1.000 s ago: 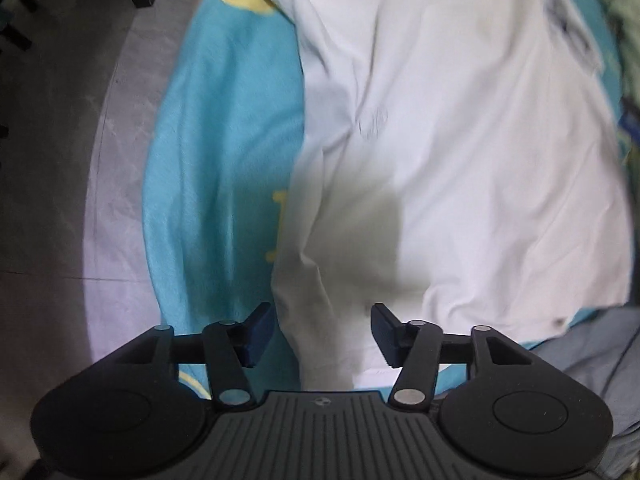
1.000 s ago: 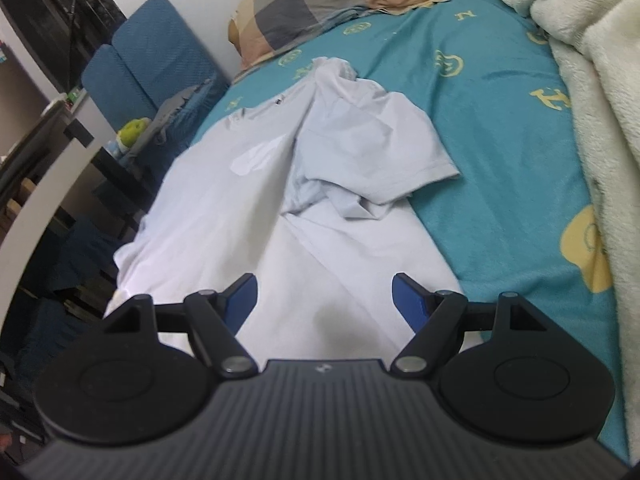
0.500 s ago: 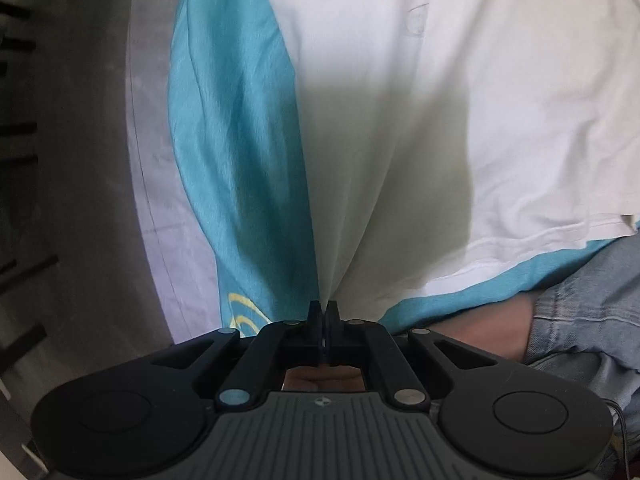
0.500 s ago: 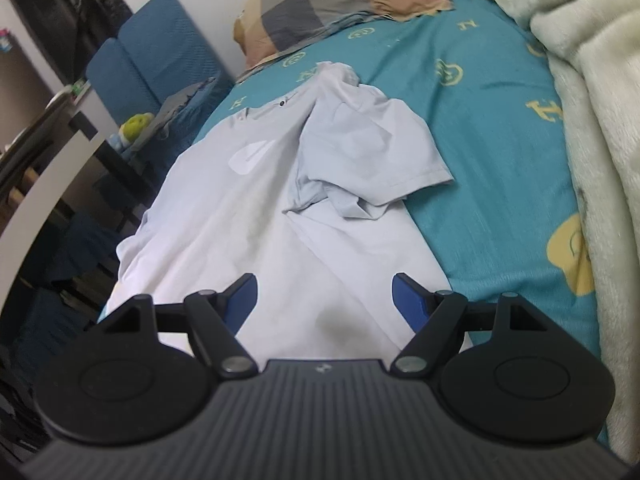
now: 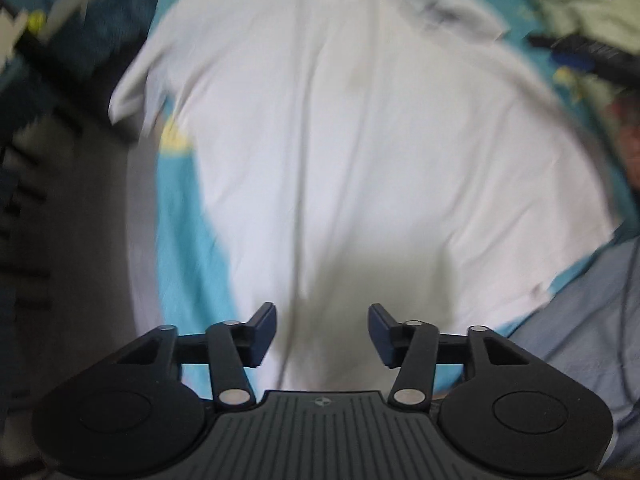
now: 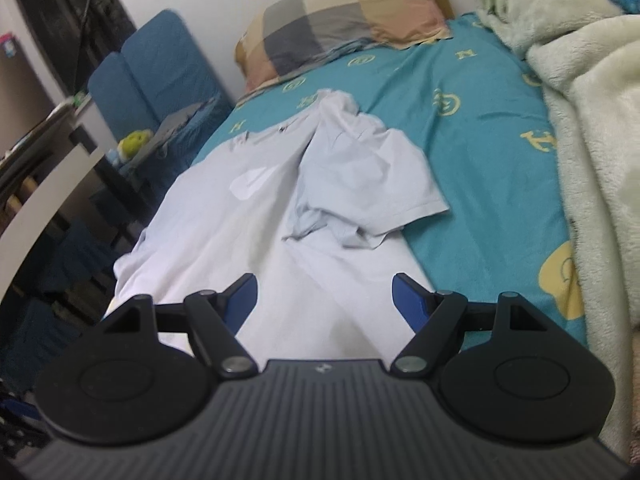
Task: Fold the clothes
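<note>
A white polo shirt [image 5: 360,152] lies spread on the teal bed sheet [image 5: 180,248]; the left wrist view is blurred by motion. My left gripper [image 5: 322,330] is open and empty above the shirt's near hem. In the right wrist view the same shirt [image 6: 248,216] lies lengthwise, its right sleeve [image 6: 368,184] folded over and rumpled on the body. My right gripper [image 6: 324,300] is open and empty above the shirt's lower part.
A checked pillow [image 6: 344,12] lies at the bed's head. A cream fleece blanket [image 6: 600,128] fills the right side. A blue chair [image 6: 156,80] and a desk [image 6: 44,184] stand left of the bed. The person's jeans [image 5: 592,328] are at lower right.
My left gripper was shut at the shirt's hem half a second ago; it is now open and has swung back up over the shirt. The right gripper has barely moved.
</note>
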A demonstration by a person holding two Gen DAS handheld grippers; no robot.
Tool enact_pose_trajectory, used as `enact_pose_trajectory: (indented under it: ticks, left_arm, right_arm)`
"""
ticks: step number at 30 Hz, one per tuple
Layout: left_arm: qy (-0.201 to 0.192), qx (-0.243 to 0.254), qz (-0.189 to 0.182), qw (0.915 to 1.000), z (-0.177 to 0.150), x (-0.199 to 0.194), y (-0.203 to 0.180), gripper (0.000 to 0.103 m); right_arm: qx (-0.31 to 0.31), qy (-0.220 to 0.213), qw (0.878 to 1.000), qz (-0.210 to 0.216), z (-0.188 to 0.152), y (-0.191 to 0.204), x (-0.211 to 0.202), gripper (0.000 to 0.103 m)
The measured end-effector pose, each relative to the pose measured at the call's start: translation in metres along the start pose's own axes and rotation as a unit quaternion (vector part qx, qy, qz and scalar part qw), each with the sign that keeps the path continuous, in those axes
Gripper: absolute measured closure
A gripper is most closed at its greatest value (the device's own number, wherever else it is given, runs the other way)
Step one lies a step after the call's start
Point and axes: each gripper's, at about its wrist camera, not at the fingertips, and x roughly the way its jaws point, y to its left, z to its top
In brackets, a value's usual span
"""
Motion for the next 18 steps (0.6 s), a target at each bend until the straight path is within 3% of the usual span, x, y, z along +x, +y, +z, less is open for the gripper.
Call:
enact_pose_trajectory:
  ticks: [2,6,11,18]
  left_arm:
    - [-0.062,-0.006,-0.014,0.9980,0.012,-0.009,-0.018,0.032]
    - [-0.162,-0.029,-0.046,0.9853,0.025,-0.016,-0.054,0.031]
    - [-0.204,-0.058,-0.052,0.9758,0.028,0.030,-0.099,0.030]
    - [-0.251,-0.120,-0.019,0.9602,0.051,0.066,-0.066,0.026]
  right_arm:
    - [0.013,-0.008,1.000,-0.003,0.001,-0.005,-0.002,0.027]
    - [0.028,-0.022,0.999,0.001,0.002,-0.009,-0.005,0.027]
    - [0.022,-0.048,0.999,0.000,0.005,-0.008,-0.006,0.027]
    - [0.040,-0.054,0.998,-0.001,0.013,-0.015,0.020,0.027]
